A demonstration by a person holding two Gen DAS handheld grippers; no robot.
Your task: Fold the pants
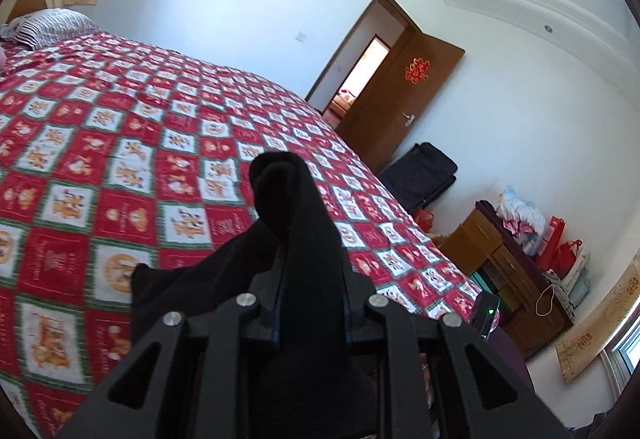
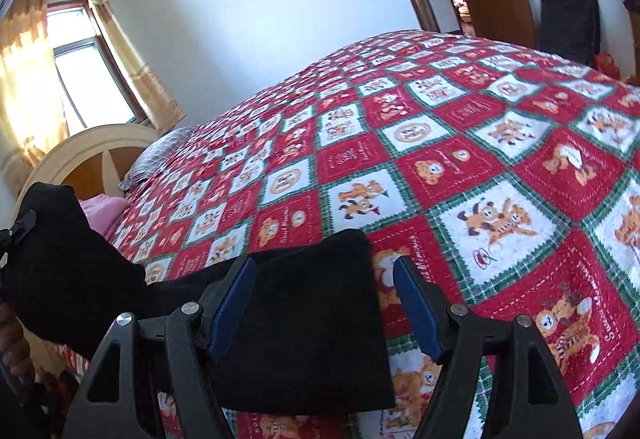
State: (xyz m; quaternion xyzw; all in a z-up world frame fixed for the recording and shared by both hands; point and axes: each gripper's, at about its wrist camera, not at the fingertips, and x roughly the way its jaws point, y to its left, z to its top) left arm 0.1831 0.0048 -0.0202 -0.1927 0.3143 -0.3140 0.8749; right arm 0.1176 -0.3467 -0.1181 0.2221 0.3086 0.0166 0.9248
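On the bed [image 2: 500, 167], the left hand-held gripper [image 1: 310, 279] clamps the black pants [image 2: 304, 319]; the right hand-held gripper [image 2: 324, 303] straddles the fabric, jaws apart. Fold in progress; next, close right.

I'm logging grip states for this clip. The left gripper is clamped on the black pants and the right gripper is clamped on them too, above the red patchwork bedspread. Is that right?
Not quite: the right gripper is open, its blue pads spread apart on either side of the black pants, as the right wrist view shows. The left gripper is indeed clamped on them, above the red patchwork bedspread.
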